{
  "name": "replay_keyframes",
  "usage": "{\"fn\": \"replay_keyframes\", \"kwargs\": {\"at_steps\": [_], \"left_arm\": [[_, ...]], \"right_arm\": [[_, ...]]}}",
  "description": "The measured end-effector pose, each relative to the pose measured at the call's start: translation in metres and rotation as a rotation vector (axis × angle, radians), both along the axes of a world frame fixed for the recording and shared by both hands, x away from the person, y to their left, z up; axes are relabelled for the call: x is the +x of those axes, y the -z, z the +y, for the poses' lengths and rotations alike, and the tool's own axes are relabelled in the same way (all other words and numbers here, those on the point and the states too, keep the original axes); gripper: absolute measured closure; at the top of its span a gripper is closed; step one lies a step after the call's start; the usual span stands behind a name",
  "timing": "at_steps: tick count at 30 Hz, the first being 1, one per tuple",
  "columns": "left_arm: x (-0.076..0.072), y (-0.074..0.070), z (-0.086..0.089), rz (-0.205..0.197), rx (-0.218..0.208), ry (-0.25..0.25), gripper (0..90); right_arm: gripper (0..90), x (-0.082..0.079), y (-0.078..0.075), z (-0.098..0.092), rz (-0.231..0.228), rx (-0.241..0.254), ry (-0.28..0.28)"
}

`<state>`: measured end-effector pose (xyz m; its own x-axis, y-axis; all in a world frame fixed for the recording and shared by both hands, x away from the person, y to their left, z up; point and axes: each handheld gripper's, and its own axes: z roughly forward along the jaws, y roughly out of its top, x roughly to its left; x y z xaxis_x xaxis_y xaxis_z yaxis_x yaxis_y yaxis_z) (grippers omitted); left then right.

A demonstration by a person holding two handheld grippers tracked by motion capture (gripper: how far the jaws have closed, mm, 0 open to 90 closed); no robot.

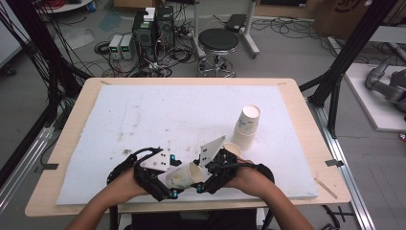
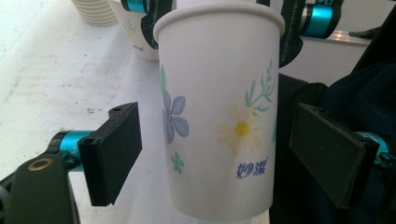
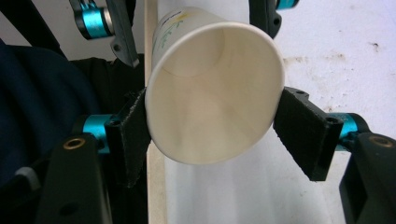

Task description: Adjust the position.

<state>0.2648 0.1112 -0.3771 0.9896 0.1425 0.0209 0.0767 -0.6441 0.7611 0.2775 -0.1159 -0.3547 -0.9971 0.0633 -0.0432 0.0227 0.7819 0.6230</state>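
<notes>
Paper cup (image 3: 212, 88), seemingly empty, clamped at its rim by right gripper (image 3: 215, 128); left gripper (image 2: 224, 154) released around it.

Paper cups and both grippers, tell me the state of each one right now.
Flowered paper cup: lifted, tipped on its side, empty, mouth toward the right gripper.
Right gripper: shut on the flowered paper cup near its rim.
Left gripper: open, pads either side of the cup, not touching.
Cup stack: upright, leaning, on the white mat.
</notes>
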Motion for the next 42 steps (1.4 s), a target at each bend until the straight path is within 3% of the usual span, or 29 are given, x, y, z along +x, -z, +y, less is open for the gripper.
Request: {"fn": "replay_keyframes", "kwargs": {"at_steps": [14,33,38,42], "left_arm": [[0.005,0.006,-0.012,0.02,0.07,0.015,21.2],[0.006,0.012,-0.019,0.061,0.112,0.031,33.1],[0.007,0.016,-0.019,0.061,0.1,0.02,33.8],[0.007,0.019,-0.016,0.066,0.076,-0.002,33.4]], "right_arm": [[30.4,-0.001,-0.003,0.009,-0.023,-0.061,-0.02],[29.9,-0.001,-0.001,0.017,-0.042,-0.116,-0.047],[29.1,-0.001,0.002,0.016,-0.038,-0.112,-0.046],[25.8,0.001,0.004,0.012,-0.01,-0.053,-0.014]]}}
